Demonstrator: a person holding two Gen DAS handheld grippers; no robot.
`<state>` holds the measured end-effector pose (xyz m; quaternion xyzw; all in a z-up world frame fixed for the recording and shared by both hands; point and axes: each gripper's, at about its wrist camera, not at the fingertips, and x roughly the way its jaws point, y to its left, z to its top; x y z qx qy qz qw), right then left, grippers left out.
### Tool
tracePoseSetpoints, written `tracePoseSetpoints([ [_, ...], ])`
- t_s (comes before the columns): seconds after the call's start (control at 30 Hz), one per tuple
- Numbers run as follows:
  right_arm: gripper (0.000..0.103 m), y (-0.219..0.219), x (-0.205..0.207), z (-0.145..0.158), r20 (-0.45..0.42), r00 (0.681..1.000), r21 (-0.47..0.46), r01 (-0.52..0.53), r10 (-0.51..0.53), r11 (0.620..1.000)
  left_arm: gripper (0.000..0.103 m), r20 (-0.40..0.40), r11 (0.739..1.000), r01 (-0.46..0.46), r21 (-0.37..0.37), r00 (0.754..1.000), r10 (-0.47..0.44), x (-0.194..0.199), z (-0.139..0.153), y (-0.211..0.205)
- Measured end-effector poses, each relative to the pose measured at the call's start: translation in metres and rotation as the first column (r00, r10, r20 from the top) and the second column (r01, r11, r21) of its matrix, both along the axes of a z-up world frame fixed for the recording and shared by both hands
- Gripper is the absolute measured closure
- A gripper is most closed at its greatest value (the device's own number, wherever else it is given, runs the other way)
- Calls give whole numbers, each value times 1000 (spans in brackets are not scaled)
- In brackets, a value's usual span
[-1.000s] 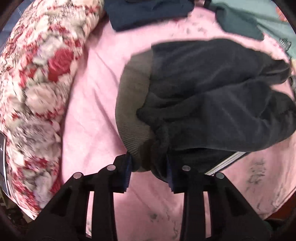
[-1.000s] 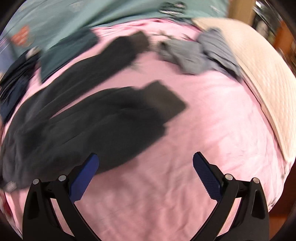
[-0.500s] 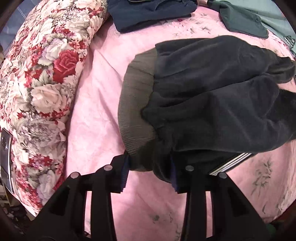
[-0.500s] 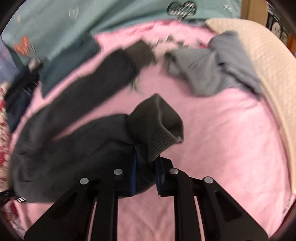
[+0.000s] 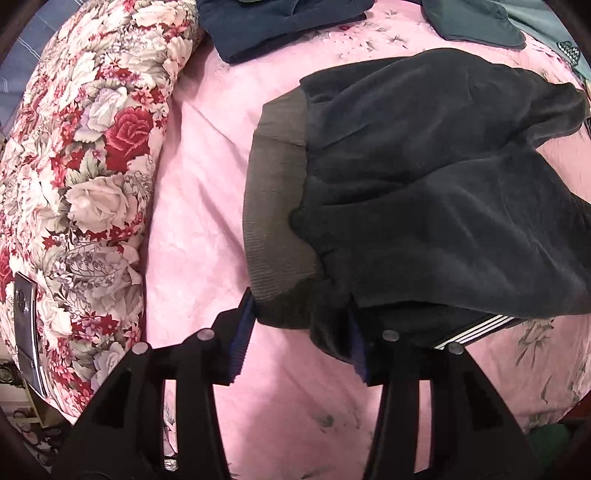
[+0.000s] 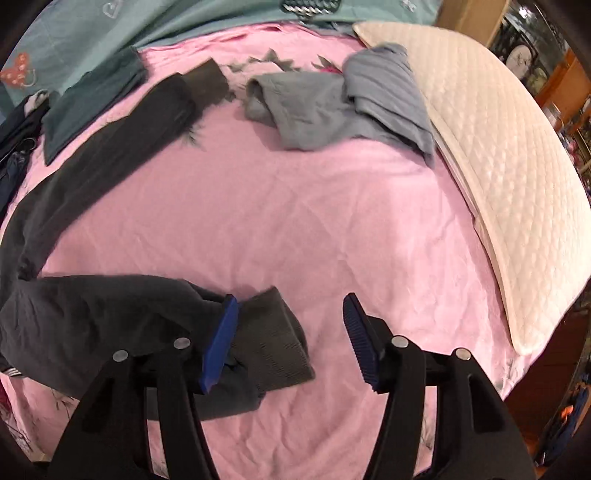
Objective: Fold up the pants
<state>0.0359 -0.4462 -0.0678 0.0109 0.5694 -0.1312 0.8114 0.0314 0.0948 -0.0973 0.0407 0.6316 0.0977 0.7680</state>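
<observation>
Dark grey fleece pants [image 5: 424,177] with a ribbed waistband [image 5: 277,206] lie on a pink bedsheet [image 5: 199,206]. My left gripper [image 5: 301,332] is shut on the bunched waist corner of the pants. In the right wrist view one pant leg [image 6: 110,155] stretches away to the far left, and the near leg [image 6: 110,317] lies folded with its ribbed cuff [image 6: 273,343] between the fingers. My right gripper [image 6: 291,339] is open above that cuff, its left pad [image 6: 221,343] over the fabric.
A floral pillow [image 5: 74,184] lies left of the pants. Navy clothes [image 5: 277,26] and a teal garment [image 5: 476,22] lie beyond. In the right wrist view a grey garment [image 6: 332,99] and a cream quilted pad [image 6: 498,147] lie far right, and the bed edge is near.
My right gripper closed on the near leg's cuff, carried it toward me, then opened and let it go. My left gripper stayed shut on the waist.
</observation>
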Motion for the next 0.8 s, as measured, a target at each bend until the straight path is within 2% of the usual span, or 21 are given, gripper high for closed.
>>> tracePoseSetpoints([
  [0.03,44,10,4,-9,-21,998,-3,-63,63,998,55,1,1000,-3,-1,1000,3,-1,0,0],
  [0.13,55,34,7,-20,-12,985,30,-169,170,985,55,7,1000,-6,11,1000,6,-4,1,-3],
  [0.33,58,76,8,-43,-70,938,-95,-344,339,934,54,10,1000,-24,1,1000,24,-4,-2,0],
  [0.37,77,81,8,-52,-91,931,-129,-362,353,923,54,8,1000,-25,2,1000,25,-4,-4,1],
  [0.4,89,82,13,-61,-119,926,-165,-373,357,913,54,8,1000,-25,4,1000,25,-3,-5,1],
  [0.47,95,73,22,-52,-85,936,-133,-350,341,927,53,6,1000,-20,12,1000,20,-2,-8,1],
  [0.53,95,55,34,-23,21,962,-79,-270,272,960,53,7,1000,-21,7,1000,21,-2,-11,4],
  [0.57,95,48,42,-16,41,970,-34,-239,240,970,52,5,1000,-23,5,1000,23,-2,-13,5],
  [0.63,94,33,64,-29,36,984,6,-174,173,985,50,9,1000,-29,0,1000,29,-1,-18,5],
  [0.67,89,29,74,-43,20,988,5,-152,152,988,50,10,1000,-26,9,1000,25,-1,-20,4],
  [0.7,79,27,83,-58,-10,992,-5,-126,126,992,50,9,1000,-21,18,1000,21,0,-22,3],
  [0.73,52,27,92,-70,-20,996,-66,-94,93,993,50,9,1000,-16,26,1000,15,-1,-22,1],
  [0.77,22,30,98,-69,-20,997,-172,-72,70,983,50,9,1000,-14,27,1000,14,-1,-21,1],
  [0.8,16,34,100,-61,-7,997,-257,-70,70,964,50,15,1000,-16,21,1000,16,-1,-20,2],
])
